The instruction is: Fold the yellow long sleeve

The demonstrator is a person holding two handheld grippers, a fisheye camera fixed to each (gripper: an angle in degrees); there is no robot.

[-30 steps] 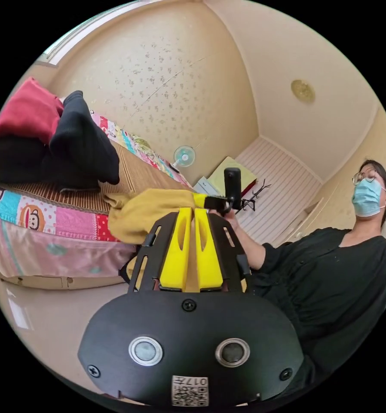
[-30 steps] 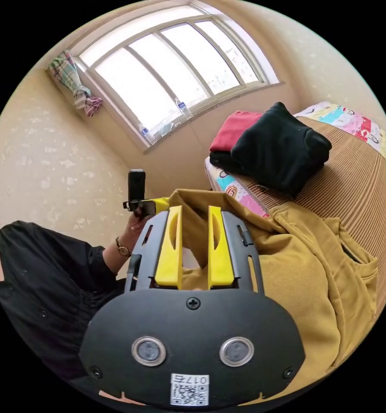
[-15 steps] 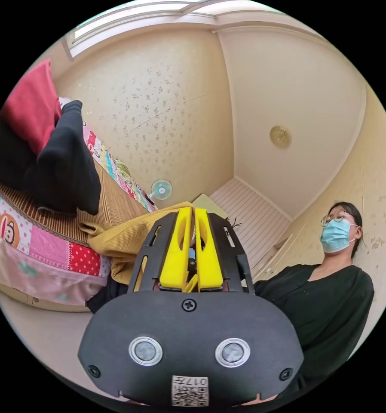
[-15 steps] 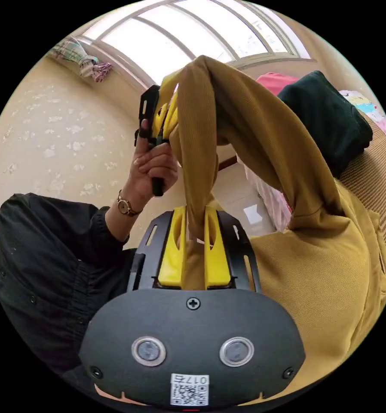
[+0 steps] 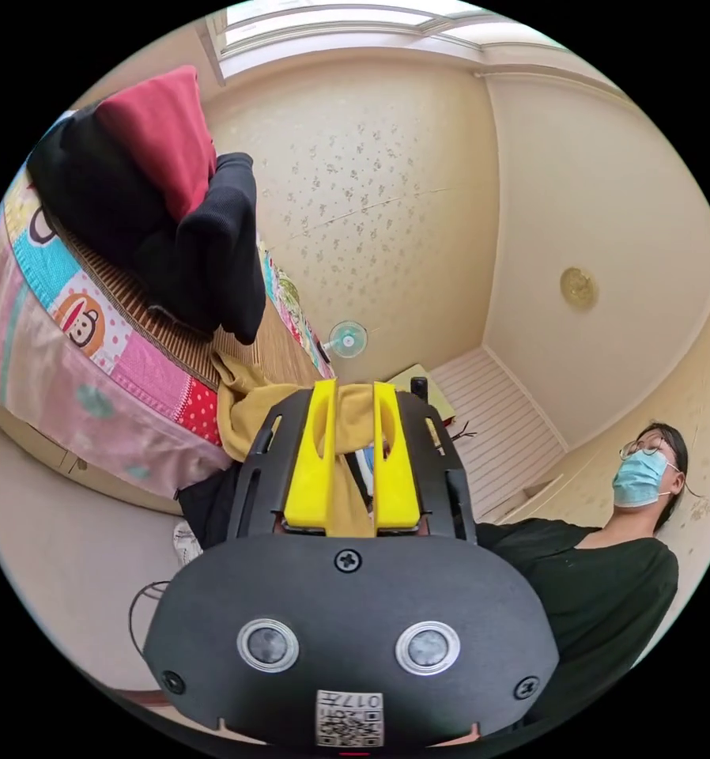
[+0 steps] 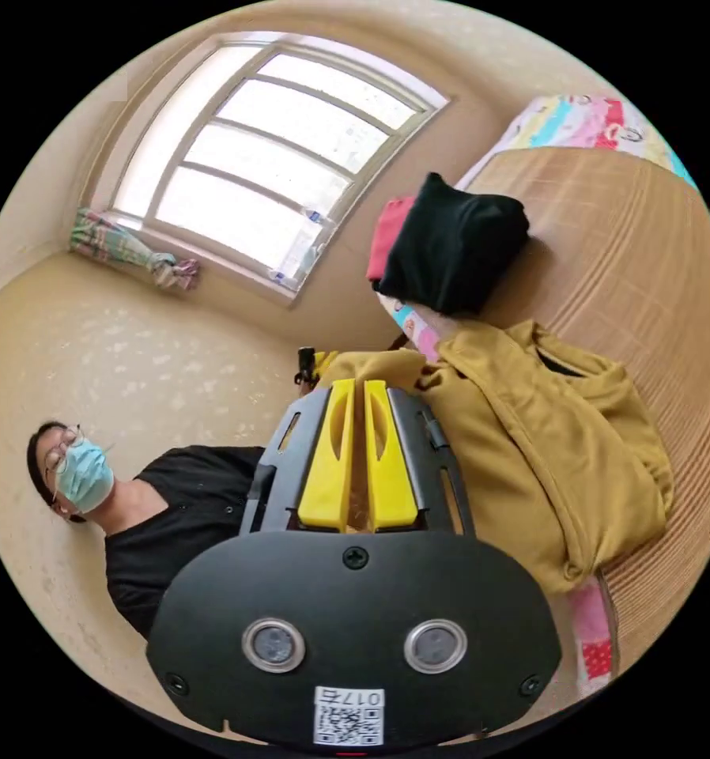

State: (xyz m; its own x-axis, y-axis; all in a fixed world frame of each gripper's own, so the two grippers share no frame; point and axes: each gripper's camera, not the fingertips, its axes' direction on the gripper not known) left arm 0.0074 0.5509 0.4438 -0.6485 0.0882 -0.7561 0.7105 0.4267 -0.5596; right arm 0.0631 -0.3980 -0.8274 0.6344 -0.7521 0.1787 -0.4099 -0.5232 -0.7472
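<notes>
The yellow long sleeve lies bunched on the striped bed mat, with one part drawn off the bed's edge toward both grippers. My right gripper has its jaws nearly together, pinching that drawn-out part at the tips. In the left gripper view the yellow long sleeve hangs over the bed's edge. A strip of it runs loosely between the parted jaws of my left gripper. The left gripper also peeks out small behind the cloth in the right gripper view.
Folded black clothes and a red garment are stacked on the bed near the window. A patterned sheet hangs over the bed's side. A person in black stands close. A small fan is by the wall.
The right gripper has come down from holding the sleeve high, and the cloth now lies lower by the bed's edge. The left jaws, shut before, have parted. Both cameras swung.
</notes>
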